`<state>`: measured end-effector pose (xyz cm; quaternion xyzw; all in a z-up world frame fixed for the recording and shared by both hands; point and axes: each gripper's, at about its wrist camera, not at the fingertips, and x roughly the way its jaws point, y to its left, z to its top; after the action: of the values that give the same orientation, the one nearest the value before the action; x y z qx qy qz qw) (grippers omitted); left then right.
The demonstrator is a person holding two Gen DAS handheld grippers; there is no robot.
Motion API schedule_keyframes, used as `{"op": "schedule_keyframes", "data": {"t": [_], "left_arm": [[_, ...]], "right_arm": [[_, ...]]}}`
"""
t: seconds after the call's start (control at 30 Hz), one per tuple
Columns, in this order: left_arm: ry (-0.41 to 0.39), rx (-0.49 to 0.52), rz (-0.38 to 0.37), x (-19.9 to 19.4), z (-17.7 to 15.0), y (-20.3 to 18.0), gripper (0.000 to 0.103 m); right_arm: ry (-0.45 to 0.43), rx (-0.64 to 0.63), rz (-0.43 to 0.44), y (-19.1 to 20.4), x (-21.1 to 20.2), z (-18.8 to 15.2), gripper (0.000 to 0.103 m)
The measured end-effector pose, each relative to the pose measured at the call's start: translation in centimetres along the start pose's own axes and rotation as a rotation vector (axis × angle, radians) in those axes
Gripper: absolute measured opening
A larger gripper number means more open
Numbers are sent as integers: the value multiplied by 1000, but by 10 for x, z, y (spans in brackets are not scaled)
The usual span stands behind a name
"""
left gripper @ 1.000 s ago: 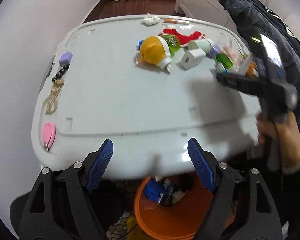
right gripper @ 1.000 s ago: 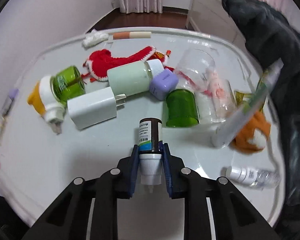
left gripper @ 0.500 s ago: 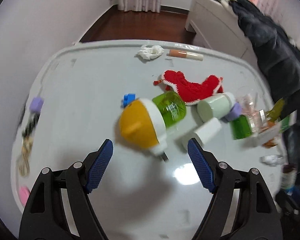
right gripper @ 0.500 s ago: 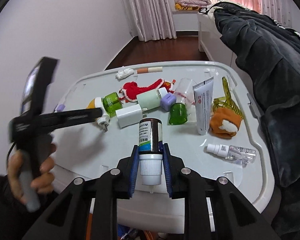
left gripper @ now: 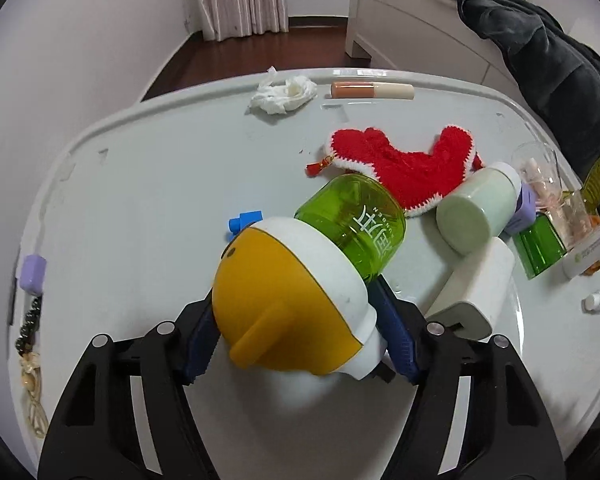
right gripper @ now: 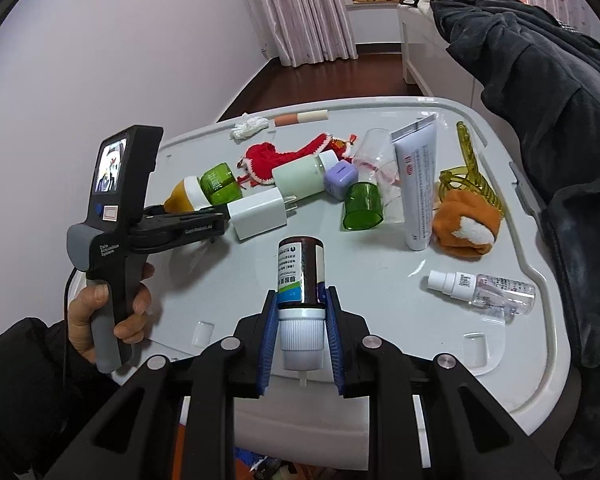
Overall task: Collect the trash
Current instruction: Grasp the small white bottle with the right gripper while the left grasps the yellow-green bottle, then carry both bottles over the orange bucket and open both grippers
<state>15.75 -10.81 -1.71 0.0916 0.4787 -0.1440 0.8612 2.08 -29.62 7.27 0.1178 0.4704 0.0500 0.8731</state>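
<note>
- left gripper (left gripper: 296, 340): our jaws have just been closing around the yellow-and-white plug-in vaporiser (left gripper: 296, 300), which lies on its side on the grey table (left gripper: 148, 184); both blue pads look to sit against its white body.
- its green bottle (left gripper: 356, 224) points away from us, toward the red knitted piece (left gripper: 404, 164).
- close to the right: white charger (left gripper: 472, 284), touching our right finger's outer side; pale green jar (left gripper: 476, 208) just beyond it.
- far edge: crumpled tissue (left gripper: 282, 92) and a tan tube (left gripper: 372, 90), well apart from the grip.
- right gripper (right gripper: 301, 332): clenched on a brown medicine bottle (right gripper: 300, 276) by its white cap, held above the table's near edge.
- beside it: clear spray bottle (right gripper: 484, 288), white tube (right gripper: 418, 184), orange cloth (right gripper: 466, 228).
</note>
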Motion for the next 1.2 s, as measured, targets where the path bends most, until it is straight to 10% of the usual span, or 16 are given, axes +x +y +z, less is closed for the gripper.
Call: {"op": "schedule_keyframes", "data": {"t": [0.3, 0.67, 1.2], "left_arm": [[-31, -24, -13, -63, -26, 0, 68], [-17, -53, -65, -184, -136, 3, 68], [136, 67, -80, -192, -242, -15, 68]], "right_arm": [[-28, 4, 7, -2, -6, -3, 23], [-70, -36, 49, 28, -51, -53, 23], [98, -76, 98, 62, -77, -167, 23]]}}
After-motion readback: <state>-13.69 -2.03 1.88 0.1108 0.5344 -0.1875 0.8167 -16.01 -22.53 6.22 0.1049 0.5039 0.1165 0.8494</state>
